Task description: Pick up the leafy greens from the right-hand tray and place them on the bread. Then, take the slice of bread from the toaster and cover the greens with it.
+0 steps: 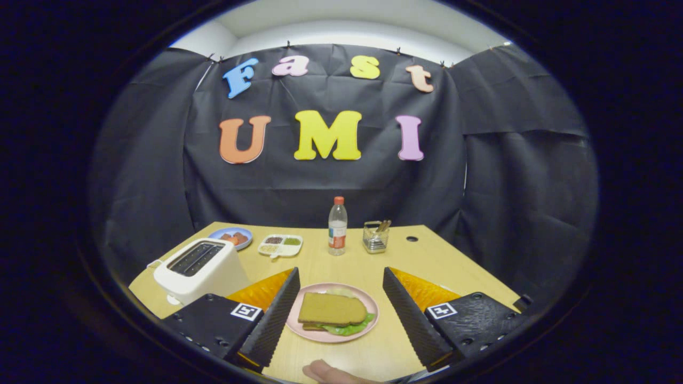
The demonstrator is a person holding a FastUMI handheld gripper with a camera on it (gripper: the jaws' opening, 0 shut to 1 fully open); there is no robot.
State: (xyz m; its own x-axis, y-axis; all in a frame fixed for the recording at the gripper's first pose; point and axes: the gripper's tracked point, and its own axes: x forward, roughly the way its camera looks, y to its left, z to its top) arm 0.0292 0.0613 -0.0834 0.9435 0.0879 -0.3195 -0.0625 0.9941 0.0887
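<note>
A pink plate (368,306) lies on the wooden table between my two fingers. On it sits a brown bread slice (332,309) over leafy greens (347,328), whose edge sticks out on the near right; another slice shows under the greens. My gripper (341,280) is open, raised above the table, with nothing between its fingers, which stand apart on either side of the plate. A white toaster (200,269) stands to the left, just beyond my left finger; its slots look dark.
At the back of the table stand a clear bottle with a red cap (337,226), a small metal holder (375,237), a white divided tray (280,245) and a blue plate (232,237) with food. A fingertip (325,372) shows at the near table edge.
</note>
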